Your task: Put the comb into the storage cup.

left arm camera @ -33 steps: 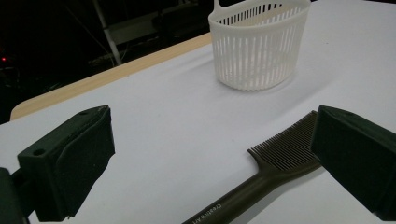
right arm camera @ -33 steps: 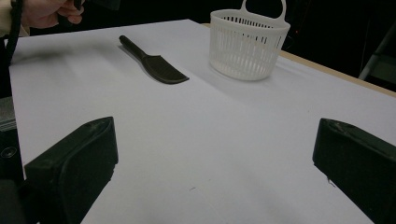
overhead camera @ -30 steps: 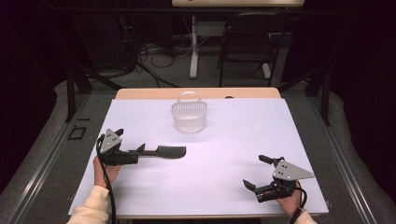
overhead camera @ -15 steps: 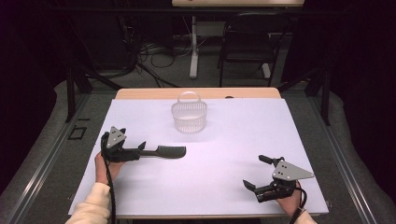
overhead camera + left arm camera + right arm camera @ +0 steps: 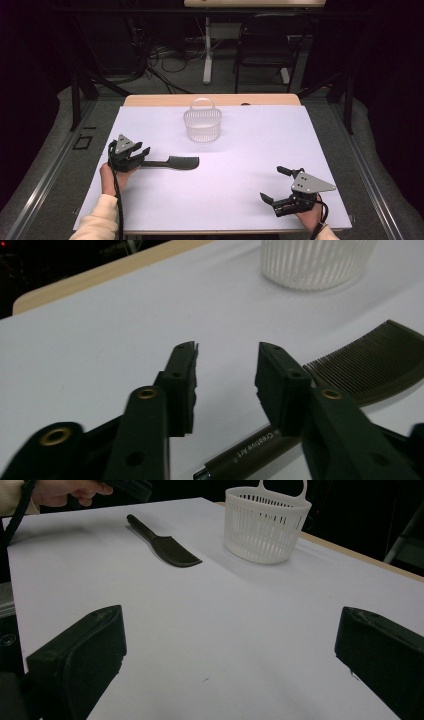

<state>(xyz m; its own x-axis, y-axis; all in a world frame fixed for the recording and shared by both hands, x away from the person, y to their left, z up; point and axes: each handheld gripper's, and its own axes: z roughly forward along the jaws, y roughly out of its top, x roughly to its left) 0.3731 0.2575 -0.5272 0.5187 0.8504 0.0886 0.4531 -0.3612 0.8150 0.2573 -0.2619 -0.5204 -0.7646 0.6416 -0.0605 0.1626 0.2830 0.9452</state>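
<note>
The left tool [image 5: 142,152] stands partly open over the comb's handle, its jaws apart with the handle low between them; whether either jaw touches it is hard to tell. The comb [image 5: 172,162] lies flat on the bench [image 5: 240,150], teeth end pointing right. The right tool [image 5: 275,185] is wide open and empty. A basket [image 5: 202,122] stands farther back.

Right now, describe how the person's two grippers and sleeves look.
Both tools are black. The left gripper has two blocky jaws on arms with brass-ringed holes, a grey three-cornered plate with small holes on top, and a black cable trailing back along a cream sleeve. The right gripper has the same grey plate, wide flat-faced black jaws and a black cable looping at the wrist.
</note>
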